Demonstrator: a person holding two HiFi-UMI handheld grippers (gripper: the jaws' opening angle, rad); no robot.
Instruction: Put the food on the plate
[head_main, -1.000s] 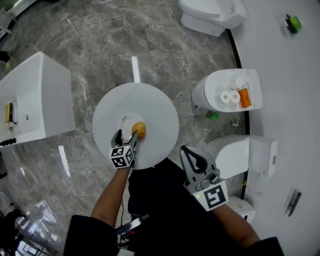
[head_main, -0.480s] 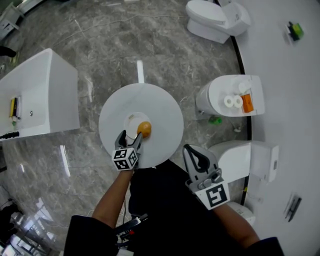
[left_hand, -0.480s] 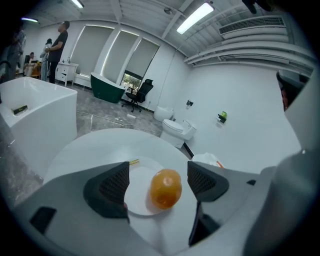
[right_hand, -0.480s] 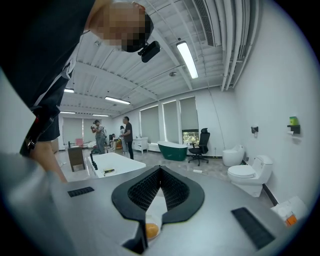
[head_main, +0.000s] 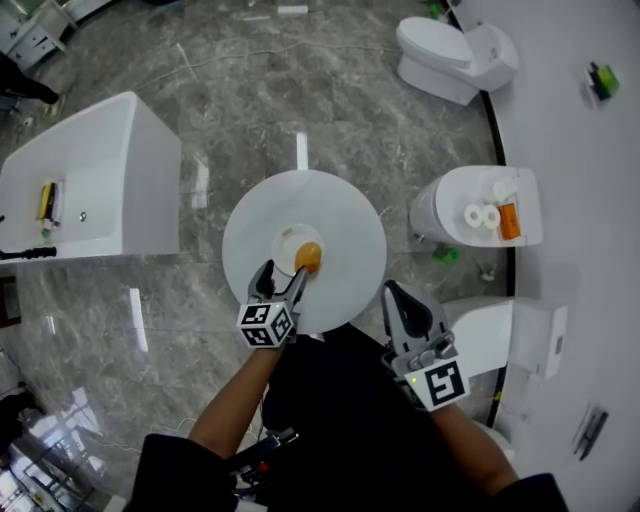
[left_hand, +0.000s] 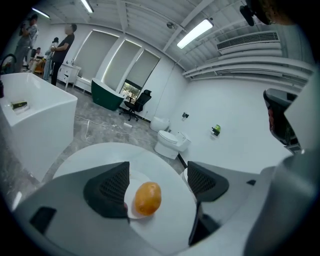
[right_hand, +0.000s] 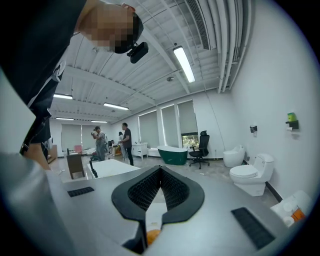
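Observation:
An orange-yellow, potato-like food (head_main: 308, 257) lies on a small white plate (head_main: 285, 243) near the middle of a round white table (head_main: 350, 215). My left gripper (head_main: 283, 278) stands open just short of the food, its right fingertip close beside it. In the left gripper view the food (left_hand: 147, 198) rests on the plate (left_hand: 131, 215) close to the left pad, between the spread jaws of the gripper (left_hand: 157, 186). My right gripper (head_main: 395, 295) is shut and empty at the table's near right edge. In its own view the right gripper (right_hand: 160, 172) shows its pads pressed together.
A white rectangular tub (head_main: 90, 190) stands left of the table. Toilets stand at the right (head_main: 480, 210) and at the far right (head_main: 450, 55), along a white wall. The floor is grey marble. People (left_hand: 62, 45) stand far off in the room.
My left gripper has drawn back a little from the food, which stays on the plate. The head view has shifted. The right gripper keeps its place, shut.

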